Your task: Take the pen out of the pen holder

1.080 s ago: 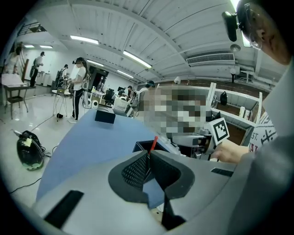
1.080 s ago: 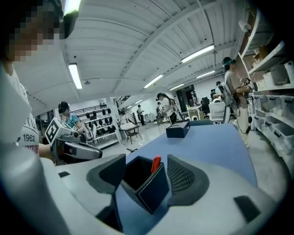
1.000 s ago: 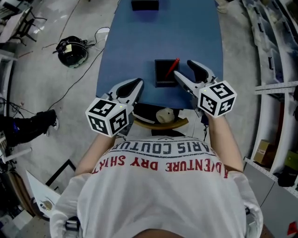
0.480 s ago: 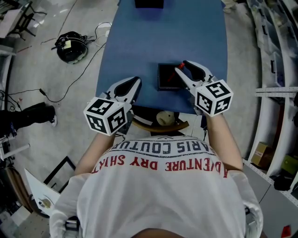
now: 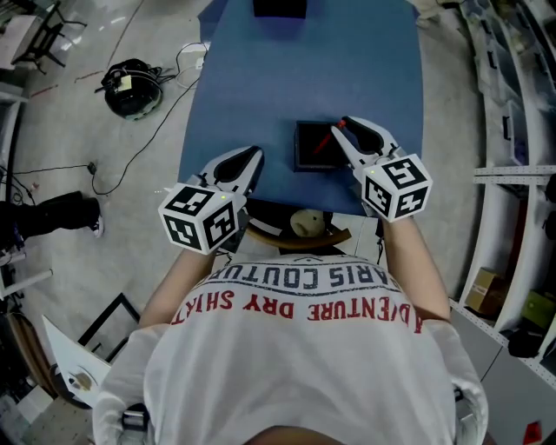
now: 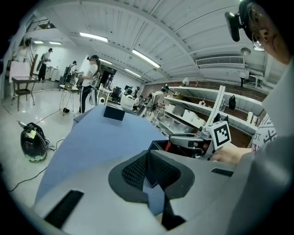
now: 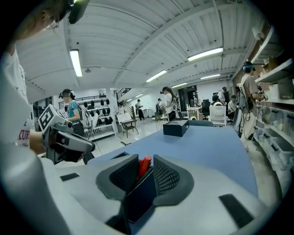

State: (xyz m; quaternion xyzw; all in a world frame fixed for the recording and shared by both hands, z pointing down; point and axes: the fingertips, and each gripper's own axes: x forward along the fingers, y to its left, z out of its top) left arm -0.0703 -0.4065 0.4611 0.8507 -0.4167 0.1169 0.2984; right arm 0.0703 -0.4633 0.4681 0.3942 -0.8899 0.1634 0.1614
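Observation:
A black square pen holder (image 5: 306, 148) stands on the blue table (image 5: 261, 78), near its front edge. A red pen (image 5: 324, 138) leans in it, tip up to the right. My right gripper (image 5: 337, 128) is at the pen's top and its jaws are closing. In the right gripper view the pen (image 7: 144, 164) stands between the pads of the right gripper (image 7: 146, 167), with a thin gap on the right side, and the holder (image 7: 140, 195) sits below. My left gripper (image 5: 256, 155) hovers left of the holder, shut and empty.
A black box (image 5: 280, 9) lies at the table's far end. On the floor to the left are a black helmet-like object (image 5: 132, 89) and cables. Shelving (image 5: 512, 130) runs along the right. People work in the background of both gripper views.
My right gripper's jaws have narrowed from wide apart to close around the pen's top, and the gripper has dipped slightly toward the holder. The left gripper has hardly shifted.

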